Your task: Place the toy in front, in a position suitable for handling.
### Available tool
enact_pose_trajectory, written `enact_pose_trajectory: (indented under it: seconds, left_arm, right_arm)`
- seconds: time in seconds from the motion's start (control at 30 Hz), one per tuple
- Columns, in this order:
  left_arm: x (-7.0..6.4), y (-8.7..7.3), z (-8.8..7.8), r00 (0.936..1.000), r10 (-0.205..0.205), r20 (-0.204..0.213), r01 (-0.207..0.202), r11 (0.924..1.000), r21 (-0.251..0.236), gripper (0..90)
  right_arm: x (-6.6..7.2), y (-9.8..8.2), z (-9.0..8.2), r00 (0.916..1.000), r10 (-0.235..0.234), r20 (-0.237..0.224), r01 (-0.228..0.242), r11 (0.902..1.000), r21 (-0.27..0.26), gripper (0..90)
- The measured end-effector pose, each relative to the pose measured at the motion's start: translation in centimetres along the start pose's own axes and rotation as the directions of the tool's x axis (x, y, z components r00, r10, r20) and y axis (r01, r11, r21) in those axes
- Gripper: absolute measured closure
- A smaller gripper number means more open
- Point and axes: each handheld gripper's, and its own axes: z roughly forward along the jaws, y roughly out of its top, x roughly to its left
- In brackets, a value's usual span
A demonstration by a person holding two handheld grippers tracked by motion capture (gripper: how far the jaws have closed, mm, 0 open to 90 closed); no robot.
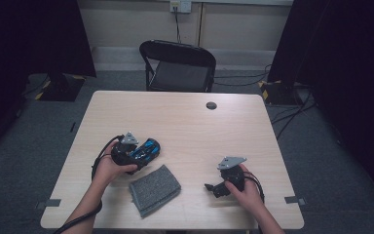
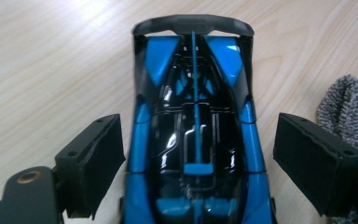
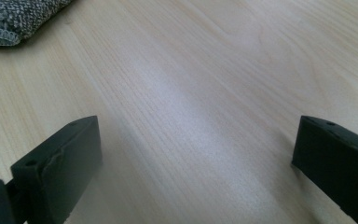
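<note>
We see the blue and black toy car (image 2: 196,135) on the wooden table (image 1: 190,122), left of centre and toward the person's side, lying between the jaws of the left gripper (image 1: 135,155). In the left gripper view its dark rear wing points away from the camera and the jaws stand spread on either side of the body, with a strip of bare wood showing between each pad and the car's flanks — they flank it without pinching it. The near end of the car is cut off by the bottom edge of that view, so we cannot tell how it sits against the gripper's body. Just beside the car, toward the person, lies a folded grey cloth (image 1: 154,189); in the left gripper view its speckled edge shows behind the jaw at the right of that view, and we cannot make out whether cloth and jaw touch. The left hand (image 1: 108,169) wraps the gripper's handle and hides much of it from above. Well apart, on the right side of the table, the right gripper (image 1: 209,187) rests low in the right hand (image 1: 246,190) — its jaws are wide apart over bare wood, gripping nothing, with a corner of the cloth at the upper left of its own view. Farther off, a small dark round cap (image 1: 211,105) sits in the tabletop, and a black folding chair (image 1: 177,66) stands behind the far edge.
</note>
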Motion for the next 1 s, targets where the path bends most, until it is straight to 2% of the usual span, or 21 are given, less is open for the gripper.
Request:
enact_pose_trajectory:
  seconds: [0.17, 0.2, 0.27, 0.3, 0.47, 0.6, 0.8, 0.9, 1.0]
  left_arm:
    - [-0.02, -0.13, 0.8, 0.9997, -0.026, -0.002, 0.026, 0.9996, 0.01, 17.1]
    - [0.03, -0.21, 0.97, 0.9993, -0.031, -0.021, 0.031, 0.9993, 0.019, 17.1]
    - [-0.01, -0.34, 1.16, 0.9991, -0.039, -0.015, 0.039, 0.999, 0.024, 17.4]
    - [-0.06, -0.4, 1.18, 0.9995, -0.019, -0.027, 0.02, 0.9996, 0.021, 17.5]
    - [-0.09, -0.47, 1.16, 0.999, -0.036, -0.028, 0.036, 0.9994, 0.0, 25.0]
    - [-0.12, -0.05, 1.13, 0.9988, -0.028, -0.04, 0.029, 0.9991, 0.032, 25.7]
    - [-0.33, 0.19, 1.07, 0.9982, -0.038, -0.047, 0.04, 0.9979, 0.05, 25.9]
    - [-0.34, 0.32, 0.93, 0.9979, -0.03, -0.058, 0.034, 0.9974, 0.064, 26.0]
    - [-0.33, 0.46, 0.79, 0.9972, -0.043, -0.061, 0.047, 0.9961, 0.074, 26.1]
  right_arm:
    - [-0.07, 0.11, 0.14, 1.0, -0.005, -0.003, 0.005, 1.0, 0.003, 0.0]
    - [-0.06, 0.11, 0.14, 1.0, -0.005, -0.004, 0.005, 1.0, 0.003, 0.0]
    - [-0.07, 0.12, 0.16, 1.0, -0.006, -0.004, 0.006, 1.0, 0.003, 0.0]
    - [-0.07, 0.12, 0.16, 1.0, -0.006, -0.004, 0.006, 1.0, 0.003, 0.0]
    - [-0.11, 0.17, 0.19, 0.9999, -0.01, -0.009, 0.01, 0.9999, 0.004, 0.0]
    - [-0.11, 0.18, 0.2, 0.9999, -0.01, -0.009, 0.01, 0.9999, 0.004, 0.0]
    - [-0.11, 0.18, 0.2, 0.9999, -0.01, -0.009, 0.01, 0.9999, 0.004, 0.0]
    - [-0.11, 0.18, 0.2, 0.9999, -0.01, -0.009, 0.01, 0.9999, 0.004, 0.0]
    - [-0.11, 0.18, 0.2, 0.9999, -0.01, -0.009, 0.01, 0.9999, 0.005, 0.0]
